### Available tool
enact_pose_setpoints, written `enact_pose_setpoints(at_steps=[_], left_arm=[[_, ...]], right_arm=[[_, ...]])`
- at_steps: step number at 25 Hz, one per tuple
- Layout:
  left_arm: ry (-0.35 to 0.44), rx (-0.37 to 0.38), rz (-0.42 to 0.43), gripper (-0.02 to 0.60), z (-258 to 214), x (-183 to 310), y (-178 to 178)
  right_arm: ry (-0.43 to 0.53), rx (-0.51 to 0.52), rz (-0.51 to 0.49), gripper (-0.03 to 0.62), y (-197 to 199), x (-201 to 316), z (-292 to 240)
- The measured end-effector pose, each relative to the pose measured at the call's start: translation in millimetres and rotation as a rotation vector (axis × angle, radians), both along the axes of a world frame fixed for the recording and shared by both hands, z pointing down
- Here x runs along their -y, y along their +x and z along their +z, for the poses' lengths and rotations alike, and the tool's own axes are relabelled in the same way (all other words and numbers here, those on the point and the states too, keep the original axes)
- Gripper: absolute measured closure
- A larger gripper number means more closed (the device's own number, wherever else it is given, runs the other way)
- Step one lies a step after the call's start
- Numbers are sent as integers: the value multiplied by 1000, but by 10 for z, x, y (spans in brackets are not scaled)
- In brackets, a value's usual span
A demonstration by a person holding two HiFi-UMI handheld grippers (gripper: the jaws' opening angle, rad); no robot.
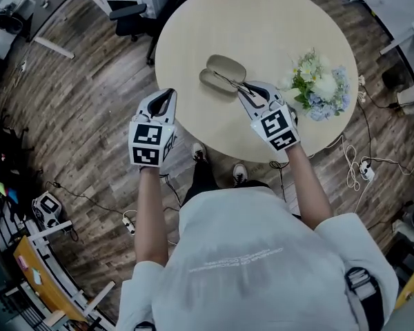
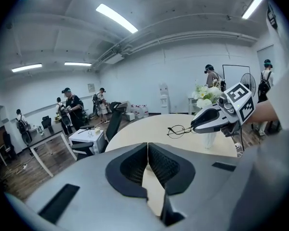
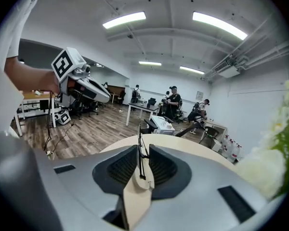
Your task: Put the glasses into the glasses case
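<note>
Jaws of the right gripper (image 1: 244, 88) are pressed onto the thin black wire-framed glasses (image 1: 228, 80), pinching them by one end. In the right gripper view the glasses (image 3: 140, 153) show as a dark upright wire in the narrow slot between the two ribbed pads (image 3: 120, 170). The rest of the frame reaches out ahead of this gripper's tips, above the open glasses case (image 1: 224, 69). The case lies on the round beige table (image 1: 262, 19) just in front of the tips and slightly to their left, its two grey shell halves spread apart. Whether the glasses touch the case cannot be told. Just to the right of the right gripper stands a bunch of white and pale blue flowers (image 1: 319, 85), near the table's edge.

The left gripper (image 1: 167, 95) is held well to the left of the right one, off the table's rim and over the wood-plank floor (image 1: 90, 116). Its jaws are together with nothing between them. From its own view, the right gripper (image 2: 193, 125) shows ahead and to the right, the glasses (image 2: 177, 130) jutting from its tips and the flowers (image 2: 205, 94) behind it.
</note>
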State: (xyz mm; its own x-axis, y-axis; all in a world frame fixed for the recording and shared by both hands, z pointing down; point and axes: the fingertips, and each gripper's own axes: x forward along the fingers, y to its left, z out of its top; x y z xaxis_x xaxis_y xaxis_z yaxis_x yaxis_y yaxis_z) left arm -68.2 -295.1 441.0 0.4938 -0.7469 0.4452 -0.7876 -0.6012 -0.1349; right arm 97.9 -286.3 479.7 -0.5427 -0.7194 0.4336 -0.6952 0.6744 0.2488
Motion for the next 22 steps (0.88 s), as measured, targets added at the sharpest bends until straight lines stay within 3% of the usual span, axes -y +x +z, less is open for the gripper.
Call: enact_pose_setpoints(at_steps=[7, 12, 22], left_arm=[[-67, 60, 82, 566, 377, 594, -165], [-131, 56, 141, 566, 616, 878, -208], [-234, 24, 170, 566, 1110, 1252, -323]], right_arm=[[-47, -99, -25, 517, -208, 390, 613], [-111, -168, 5, 517, -198, 608, 983], [-188, -386, -62, 518, -133, 900, 1731]])
